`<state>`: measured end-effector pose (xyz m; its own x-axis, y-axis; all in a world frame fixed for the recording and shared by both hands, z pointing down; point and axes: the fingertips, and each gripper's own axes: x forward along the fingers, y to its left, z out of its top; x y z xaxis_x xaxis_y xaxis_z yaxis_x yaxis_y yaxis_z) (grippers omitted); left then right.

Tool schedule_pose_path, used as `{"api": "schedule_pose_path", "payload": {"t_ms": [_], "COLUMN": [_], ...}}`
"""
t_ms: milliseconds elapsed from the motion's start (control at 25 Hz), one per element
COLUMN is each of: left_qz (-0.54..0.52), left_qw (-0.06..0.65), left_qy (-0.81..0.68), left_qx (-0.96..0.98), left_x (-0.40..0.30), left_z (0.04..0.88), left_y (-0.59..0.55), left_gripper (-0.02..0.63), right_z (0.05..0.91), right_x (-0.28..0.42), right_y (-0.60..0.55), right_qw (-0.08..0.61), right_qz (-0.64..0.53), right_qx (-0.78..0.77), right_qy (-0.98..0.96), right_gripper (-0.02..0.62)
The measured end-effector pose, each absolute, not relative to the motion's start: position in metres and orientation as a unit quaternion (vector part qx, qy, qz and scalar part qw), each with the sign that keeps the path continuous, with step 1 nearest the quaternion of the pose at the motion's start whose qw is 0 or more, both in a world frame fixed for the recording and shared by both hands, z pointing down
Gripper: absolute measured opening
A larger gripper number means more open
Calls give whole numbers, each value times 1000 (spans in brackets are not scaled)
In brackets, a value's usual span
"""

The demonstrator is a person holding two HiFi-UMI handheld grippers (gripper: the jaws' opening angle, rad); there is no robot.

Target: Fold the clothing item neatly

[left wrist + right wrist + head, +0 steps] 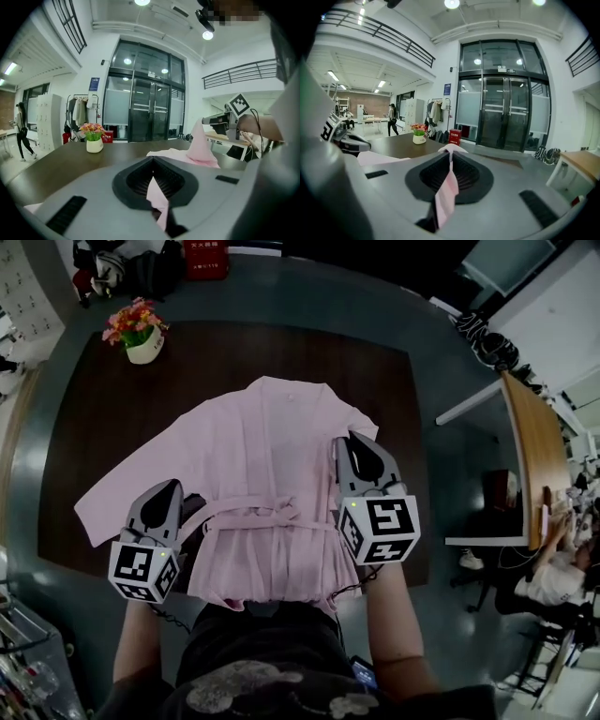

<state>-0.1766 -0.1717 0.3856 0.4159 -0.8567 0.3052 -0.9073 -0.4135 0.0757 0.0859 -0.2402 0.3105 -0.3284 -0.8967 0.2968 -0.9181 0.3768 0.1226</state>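
Across the dark table (pixel 394 381), straight ahead of both tools, holds a pink robe (pixel 272 456) spread flat, long axis running away from the jaws, collar farthest. Pinches its side edges with left gripper (pixel 173 488) nearer the waist tie (pixel 267 514), right gripper (pixel 349 442) farther up, cloth peaked beneath; both clamped on fabric, level, pointing forward.

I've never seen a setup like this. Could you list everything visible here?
Garment: one, pink, lying on the table
Table: one, dark brown, under the garment
Flower pot: one, white with pink flowers, table's far left corner
Red box: one, red, beyond the table's far edge
Desk: one, light wood, at the right
Left tongs: one, grey, shut on the garment's left side
Right tongs: one, grey, shut on the garment's right side
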Motion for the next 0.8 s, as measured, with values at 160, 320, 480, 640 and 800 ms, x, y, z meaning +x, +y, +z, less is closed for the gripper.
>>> {"api": "schedule_pose_path", "payload": {"t_ms": [160, 320, 480, 640, 800], "left_qz": [107, 110, 120, 131, 135], "left_qw": [131, 143, 159, 168, 178], "left_qy": [-530, -531, -527, -524, -522], "left_qx": [831, 828, 826, 824, 823], "left_x": [-220, -255, -279, -290, -296], "left_z": [399, 410, 427, 440, 450], "left_y": [-184, -188, -185, -179, -175], "left_gripper": [8, 8, 8, 8, 8], "right_z": [323, 359, 435, 501, 521], "right_x": [16, -49, -84, -117, -143], "right_y": [-247, -247, -241, -217, -194], "right_qw": [183, 219, 289, 343, 362], "right_qz": [18, 2, 9, 28, 39], "right_qx": [542, 516, 497, 420, 359], "right_qy": [-820, -828, -819, -840, -859], "right_gripper": [11, 11, 11, 14, 103]}}
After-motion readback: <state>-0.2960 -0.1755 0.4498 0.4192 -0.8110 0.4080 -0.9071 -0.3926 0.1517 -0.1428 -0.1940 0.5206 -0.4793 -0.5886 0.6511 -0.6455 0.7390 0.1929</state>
